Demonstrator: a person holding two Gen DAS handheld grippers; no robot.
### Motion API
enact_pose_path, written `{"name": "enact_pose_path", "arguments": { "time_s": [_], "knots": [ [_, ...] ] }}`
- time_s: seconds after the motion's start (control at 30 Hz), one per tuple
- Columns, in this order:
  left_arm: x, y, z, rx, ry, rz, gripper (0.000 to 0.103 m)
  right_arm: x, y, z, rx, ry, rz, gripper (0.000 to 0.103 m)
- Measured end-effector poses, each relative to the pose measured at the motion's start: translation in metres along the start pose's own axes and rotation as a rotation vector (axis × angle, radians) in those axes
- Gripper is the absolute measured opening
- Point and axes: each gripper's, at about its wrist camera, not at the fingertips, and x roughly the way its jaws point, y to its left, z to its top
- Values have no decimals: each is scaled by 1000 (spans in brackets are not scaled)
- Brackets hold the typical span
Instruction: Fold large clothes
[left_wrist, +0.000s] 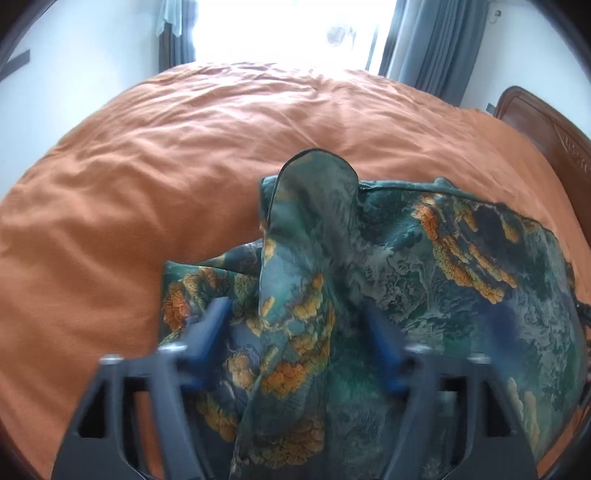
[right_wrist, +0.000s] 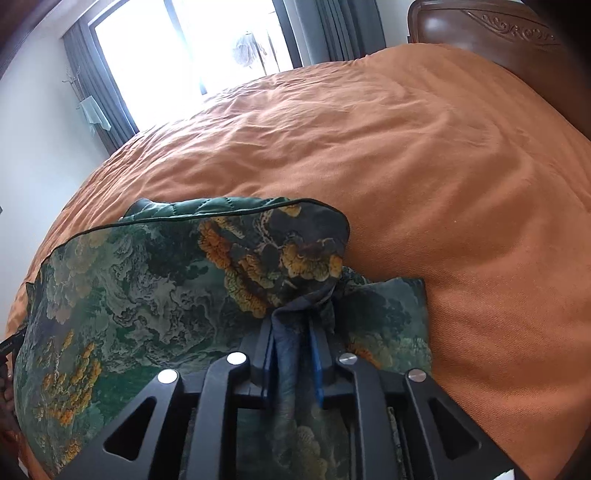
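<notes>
black linkage arms and blue-lined fingers fill the bottom of both wrist views. on the left gripper (left_wrist: 295, 317) the jaws stand spread wide, one blue finger (left_wrist: 212, 328) on each side of a raised fold of the garment (left_wrist: 424, 266), and the cloth between them touches neither pad as far as the view shows. that fold stands up in a rounded peak with a dark piped edge, leaning toward the window (left_wrist: 280, 26).

on the right gripper (right_wrist: 291, 354) the jaws are pressed close together, pinching a bunched ridge of the same garment (right_wrist: 147, 280); the gathered cloth runs down between the two blue pads (right_wrist: 317, 369) and puckers just above their tips.

the garment is a large quilted piece printed in dark green, teal and orange-yellow, with a plain green quilted lining showing along its far edge in the right wrist view. it lies on the near side of the bed, on a rumpled orange bedspread (left_wrist: 203, 140), partly doubled over itself, with a smaller flap sticking out beside the right gripper.

past the bed are grey curtains (left_wrist: 436, 44) beside the bright window, and a carved dark wooden headboard (right_wrist: 491, 33) stands at the bed's right end.
</notes>
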Motion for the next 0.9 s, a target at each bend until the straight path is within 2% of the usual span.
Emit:
{"name": "enact_pose_path", "arguments": {
  "time_s": [0.03,0.07,0.1,0.13,0.3,0.37,0.43,0.5,0.63,0.77,0.9],
  "knots": [
    [-9,-1,0,7,-18,3,95,-4,-2,3,16,-4,-4,52],
    [-22,-2,-1,18,-38,9,95,-8,-4,4,33,-6,0,66],
    [-32,-1,-3,21,-46,10,96,-16,-8,5,49,-12,20,84],
    [-42,0,-5,18,-54,2,96,-23,-9,5,55,-23,22,86],
    [-87,3,-24,24,-91,-24,101,-76,-1,-9,-40,-83,5,86],
    [-90,-1,-37,63,-77,3,102,-96,7,-22,-96,-93,8,86],
    [-80,-2,-49,111,-29,68,102,-114,14,-40,-133,-97,20,86],
    [-70,3,-58,117,14,115,102,-126,18,-54,-153,-101,34,86],
    [-91,6,-58,87,-20,106,101,-135,24,-85,-200,-64,-3,86],
    [-127,-22,-51,134,-98,36,102,-153,23,-111,-205,-71,-8,86],
    [-141,-77,-40,209,-112,-118,102,-167,20,-128,-148,-85,28,86]
  ]
}}
